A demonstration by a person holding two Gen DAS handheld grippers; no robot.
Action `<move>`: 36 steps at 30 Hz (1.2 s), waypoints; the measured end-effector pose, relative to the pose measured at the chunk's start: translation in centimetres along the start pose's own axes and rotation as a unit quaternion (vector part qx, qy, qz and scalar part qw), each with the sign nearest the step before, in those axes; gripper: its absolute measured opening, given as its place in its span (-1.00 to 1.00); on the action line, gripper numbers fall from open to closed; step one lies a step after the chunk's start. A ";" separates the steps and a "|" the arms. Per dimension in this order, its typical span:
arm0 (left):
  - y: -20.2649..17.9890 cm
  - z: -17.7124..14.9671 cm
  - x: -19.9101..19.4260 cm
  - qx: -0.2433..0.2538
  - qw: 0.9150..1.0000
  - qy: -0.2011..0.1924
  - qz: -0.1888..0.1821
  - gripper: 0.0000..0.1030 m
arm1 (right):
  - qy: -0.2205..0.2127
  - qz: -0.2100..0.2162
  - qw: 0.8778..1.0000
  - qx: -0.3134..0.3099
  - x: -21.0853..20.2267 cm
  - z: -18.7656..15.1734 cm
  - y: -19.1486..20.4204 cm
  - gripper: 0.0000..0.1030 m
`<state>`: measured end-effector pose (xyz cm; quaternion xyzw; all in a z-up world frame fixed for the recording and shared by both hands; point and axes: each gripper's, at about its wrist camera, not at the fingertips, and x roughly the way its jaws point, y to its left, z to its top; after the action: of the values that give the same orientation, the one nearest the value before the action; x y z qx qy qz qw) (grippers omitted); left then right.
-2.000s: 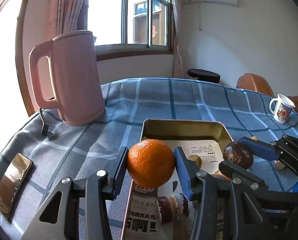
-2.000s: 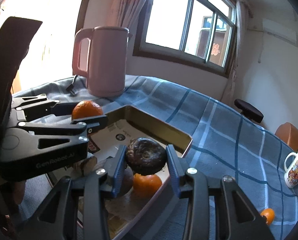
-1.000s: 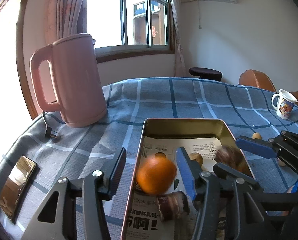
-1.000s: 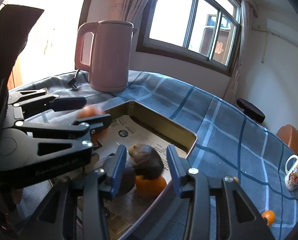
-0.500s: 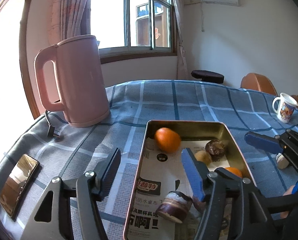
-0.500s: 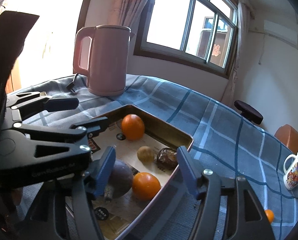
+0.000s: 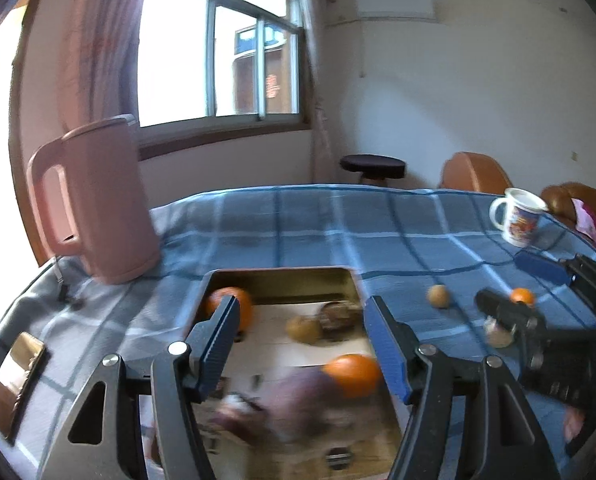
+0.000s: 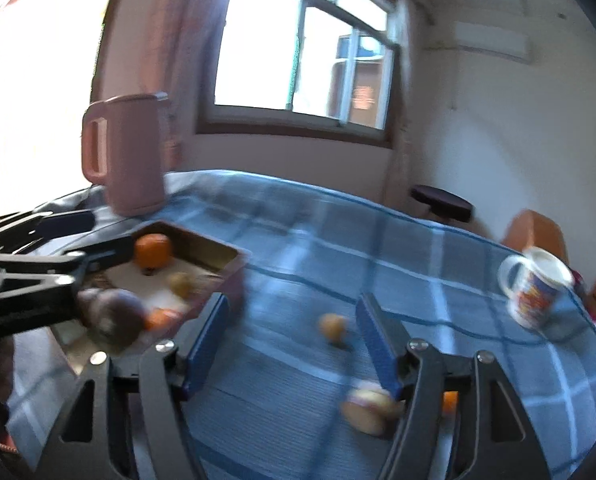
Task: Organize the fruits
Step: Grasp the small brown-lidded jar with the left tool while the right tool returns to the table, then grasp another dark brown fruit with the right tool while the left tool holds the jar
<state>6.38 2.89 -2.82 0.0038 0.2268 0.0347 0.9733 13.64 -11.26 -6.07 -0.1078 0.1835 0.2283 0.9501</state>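
Already gathered in the metal tray (image 7: 282,278) are two oranges (image 7: 234,306), a small yellowish fruit (image 7: 304,328), a dark round fruit (image 7: 338,316) and a blurred purple one (image 7: 294,396). Loose on the blue checked tabletop (image 7: 318,224), well apart from the tray, lie a small yellow fruit (image 8: 333,326), a pale fruit (image 8: 368,408) and a small orange (image 7: 522,296). The left gripper (image 7: 302,344) hangs over the tray, its jaws about half open and having just widened, with nothing clamped. The right gripper (image 8: 292,340) points toward the loose fruit, its jaws likewise half spread, just widened and empty. A pink kettle (image 7: 92,200), a mug (image 7: 518,216) and a phone (image 7: 16,376) stand by. The next pick seems best done by straddling one round fruit squarely at its widest part before closing, lest it roll off.
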 end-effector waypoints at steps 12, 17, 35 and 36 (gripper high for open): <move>-10.1 -0.4 2.7 0.081 0.993 0.037 -0.078 0.31 | 0.036 -0.100 0.989 0.106 -2.3 -2.9 -11.2 0.36; -13.4 -0.7 4.6 0.101 0.986 0.070 -0.114 0.31 | 0.040 -0.106 0.986 0.121 -2.5 -3.9 -12.3 0.36; -16.4 -1.4 9.0 0.103 0.957 0.181 -0.204 -0.29 | 0.020 -0.086 0.984 0.152 -3.4 -4.4 -13.8 0.37; -16.1 -1.4 9.0 0.098 0.956 0.182 -0.209 -0.29 | 0.018 -0.077 0.986 0.145 -3.4 -4.4 -13.5 0.37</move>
<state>14.91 -12.56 -8.40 0.0457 0.3979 -0.1919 0.8960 15.89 -25.62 -7.04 0.0129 0.2227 0.1235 0.9669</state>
